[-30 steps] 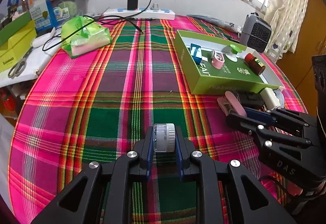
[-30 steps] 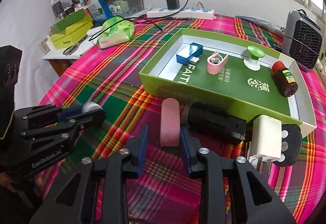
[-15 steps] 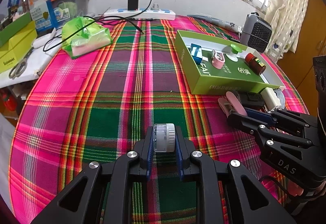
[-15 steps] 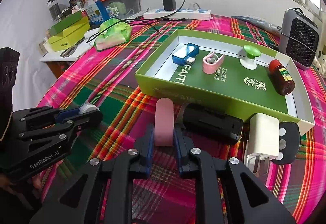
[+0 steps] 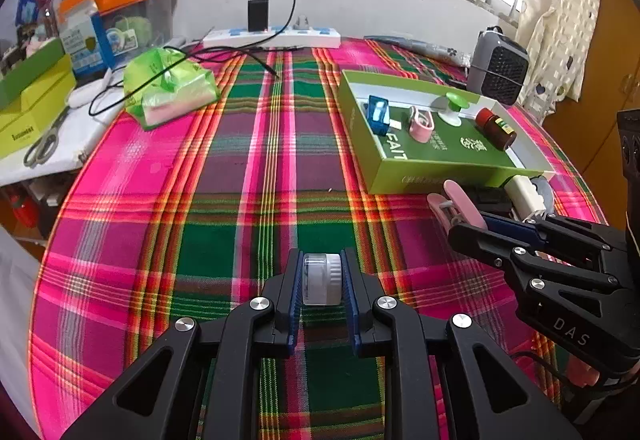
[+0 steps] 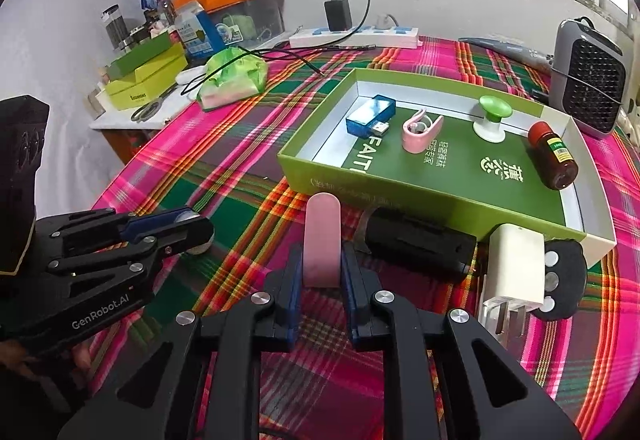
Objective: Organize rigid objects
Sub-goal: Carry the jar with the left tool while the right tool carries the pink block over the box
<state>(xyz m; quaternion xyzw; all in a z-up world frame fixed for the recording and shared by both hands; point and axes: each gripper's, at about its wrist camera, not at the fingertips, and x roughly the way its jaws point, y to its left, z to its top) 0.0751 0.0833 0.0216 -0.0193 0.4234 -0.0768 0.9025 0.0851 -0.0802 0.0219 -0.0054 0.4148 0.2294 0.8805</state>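
Holding two items at once: left claw [image 5: 322, 280] is clamped on a small white jar [image 5: 322, 279], right claw [image 6: 321, 272] has just been closing and is now clamped on a pink clip [image 6: 322, 240]. Both claws sit low over the plaid counter [image 5: 240, 168].

Green tray [image 6: 420, 196] lies just ahead of the right claw, well ahead and to the right of the left claw. It already has a blue stick [image 6: 370, 116], second pink clip [image 6: 420, 130], green knob [image 6: 494, 118] and brown bottle [image 6: 552, 154].

Step, as I judge it: lift and carry into the tray.
- Raise the clip clear of the tray's near wall before going forward (the wall stands right in front).
- Aim for bare green floor ahead of the claw.
- Move one claw at a time; they are near each other.

Unclear: whether jar or clip is off the counter. Black block [image 6: 418, 246], white plug [image 6: 516, 268] and black remote [image 6: 562, 280] to the right are partly hidden by each other.
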